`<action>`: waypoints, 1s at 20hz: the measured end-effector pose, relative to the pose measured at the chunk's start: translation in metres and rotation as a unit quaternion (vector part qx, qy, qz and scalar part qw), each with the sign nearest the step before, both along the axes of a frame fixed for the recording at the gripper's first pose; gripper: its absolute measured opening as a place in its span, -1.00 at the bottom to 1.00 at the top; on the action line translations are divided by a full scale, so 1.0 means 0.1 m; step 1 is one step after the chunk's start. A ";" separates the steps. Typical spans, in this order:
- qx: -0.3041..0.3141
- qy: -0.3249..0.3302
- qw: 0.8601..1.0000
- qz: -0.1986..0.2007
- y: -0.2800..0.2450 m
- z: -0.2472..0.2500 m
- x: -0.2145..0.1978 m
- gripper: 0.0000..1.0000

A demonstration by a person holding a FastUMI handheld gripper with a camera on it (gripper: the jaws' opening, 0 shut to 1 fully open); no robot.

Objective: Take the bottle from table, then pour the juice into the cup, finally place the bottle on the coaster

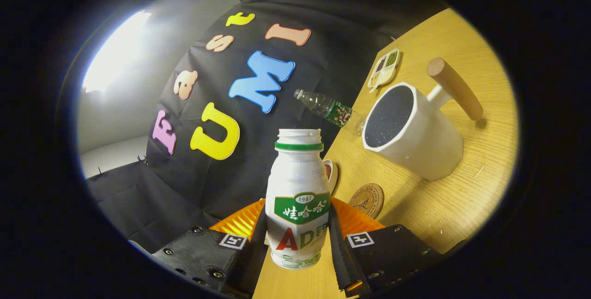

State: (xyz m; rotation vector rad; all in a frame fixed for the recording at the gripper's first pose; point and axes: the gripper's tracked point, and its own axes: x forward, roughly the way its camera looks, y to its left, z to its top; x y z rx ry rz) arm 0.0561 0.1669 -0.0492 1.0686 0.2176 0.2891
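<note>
Wooden table (pixel 466 188) tilts across the scene as the white cup (pixel 415 133), its dark mouth open and its wooden handle turned away, waits well beyond the bottle (pixel 298 197), which the gripper (pixel 298 239) clamps low on its body between both fingers, cap off and lifted clear. Pouring well likely means carrying the neck over the cup's rim before tipping slowly; bare wood lies between them, while the coaster (pixel 367 200) sits near the table's edge, just beside the bottle.
</note>
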 end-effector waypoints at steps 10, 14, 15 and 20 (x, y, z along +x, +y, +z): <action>0.080 0.008 0.997 0.001 -0.06 0.03 0.03 0.27; 0.094 0.011 0.996 -0.002 -0.09 0.04 0.04 0.27; 0.097 0.012 0.995 -0.003 -0.09 0.04 0.04 0.27; 0.131 0.016 0.991 -0.002 -0.09 0.09 0.05 0.27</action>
